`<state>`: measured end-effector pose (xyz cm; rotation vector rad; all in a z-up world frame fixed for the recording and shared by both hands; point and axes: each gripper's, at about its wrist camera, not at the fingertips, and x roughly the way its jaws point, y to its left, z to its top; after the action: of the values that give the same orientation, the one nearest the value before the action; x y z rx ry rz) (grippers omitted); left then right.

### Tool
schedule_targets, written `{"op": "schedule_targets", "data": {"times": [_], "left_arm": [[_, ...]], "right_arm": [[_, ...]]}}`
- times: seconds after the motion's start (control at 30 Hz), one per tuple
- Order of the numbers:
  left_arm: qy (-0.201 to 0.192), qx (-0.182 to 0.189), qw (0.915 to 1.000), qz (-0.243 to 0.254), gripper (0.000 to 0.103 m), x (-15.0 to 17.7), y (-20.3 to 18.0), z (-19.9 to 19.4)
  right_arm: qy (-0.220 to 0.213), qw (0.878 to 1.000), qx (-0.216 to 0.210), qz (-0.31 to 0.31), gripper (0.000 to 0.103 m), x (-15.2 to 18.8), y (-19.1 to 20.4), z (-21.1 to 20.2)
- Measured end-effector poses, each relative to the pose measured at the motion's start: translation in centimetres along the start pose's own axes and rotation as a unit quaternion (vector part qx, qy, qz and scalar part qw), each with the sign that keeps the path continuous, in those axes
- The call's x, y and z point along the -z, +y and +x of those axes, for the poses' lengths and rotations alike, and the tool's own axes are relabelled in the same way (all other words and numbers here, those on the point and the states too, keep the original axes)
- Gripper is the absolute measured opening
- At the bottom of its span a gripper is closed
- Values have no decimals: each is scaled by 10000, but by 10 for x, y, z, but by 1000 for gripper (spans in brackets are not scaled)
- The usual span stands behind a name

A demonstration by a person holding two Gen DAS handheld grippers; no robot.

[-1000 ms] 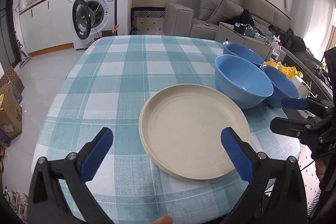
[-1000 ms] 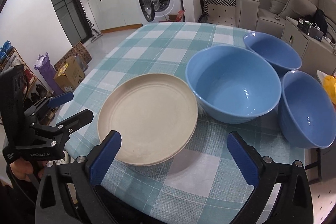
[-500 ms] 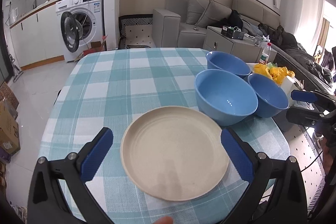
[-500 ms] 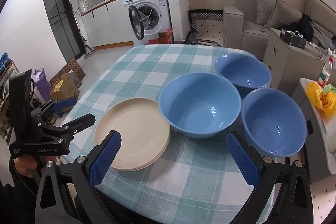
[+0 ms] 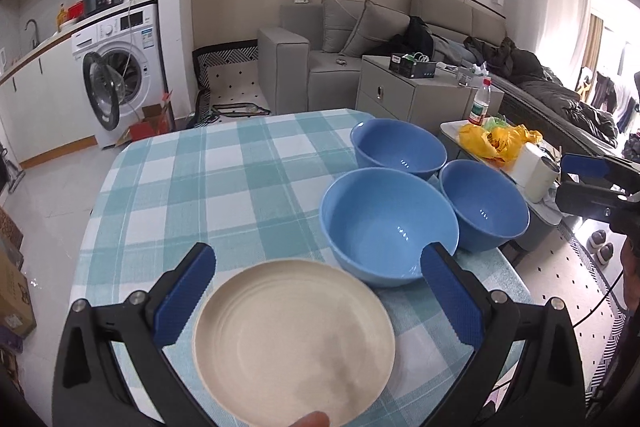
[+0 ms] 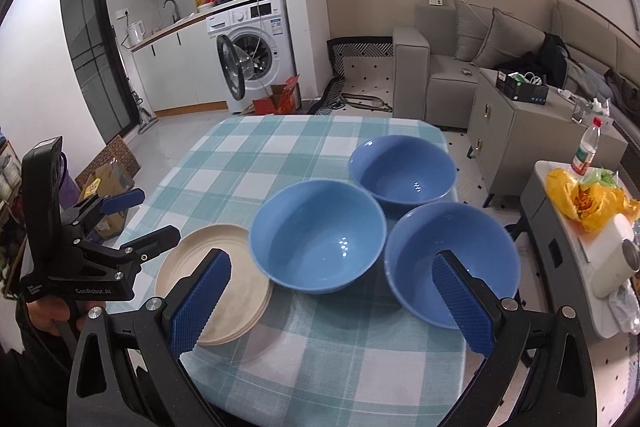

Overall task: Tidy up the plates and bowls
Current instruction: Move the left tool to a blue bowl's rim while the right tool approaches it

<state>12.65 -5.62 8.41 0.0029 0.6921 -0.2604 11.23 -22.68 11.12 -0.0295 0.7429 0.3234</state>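
A stack of cream plates (image 5: pixel 294 341) (image 6: pixel 236 291) lies at the near left of the checked table (image 5: pixel 208 187). Three blue bowls stand to its right: a large middle bowl (image 5: pixel 388 231) (image 6: pixel 316 233), a far bowl (image 5: pixel 398 147) (image 6: pixel 402 171) and a right bowl (image 5: pixel 482 209) (image 6: pixel 452 261). My left gripper (image 5: pixel 318 301) hangs open above the plates, with nothing between its fingers. My right gripper (image 6: pixel 330 301) is open too, held back from the table's near edge, in front of the middle and right bowls.
A side table (image 6: pixel 568 247) with a yellow bag (image 6: pixel 584 199), a bottle and a white roll stands right of the table. Beyond are a grey sofa (image 5: pixel 320 59), a cabinet (image 6: pixel 520 115) and a washing machine (image 5: pixel 120 67) with its door open. Cardboard boxes sit on the floor at left.
Both grippers have pulled back and up from the table, so plates and bowls look smaller and farther. Both stay open. Plates and bowls have not moved.
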Motion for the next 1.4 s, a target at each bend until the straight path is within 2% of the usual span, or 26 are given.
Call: {"op": "schedule_targets", "data": {"times": [0.33, 0.67, 0.93, 1.4], "left_arm": [[-9, 167, 9996, 213, 103, -41, -19, 24], [144, 373, 9985, 366, 103, -70, -30, 52], [374, 491, 9969, 482, 103, -81, -34, 81], [603, 476, 9951, 623, 103, -101, -44, 134]], "right_arm": [[17, 9991, 334, 254, 102, -27, -44, -9], [-29, 9974, 464, 546, 102, -54, -78, -3], [85, 9953, 673, 689, 102, -66, -97, 20], [328, 9910, 748, 1057, 102, -67, -137, 68]]}}
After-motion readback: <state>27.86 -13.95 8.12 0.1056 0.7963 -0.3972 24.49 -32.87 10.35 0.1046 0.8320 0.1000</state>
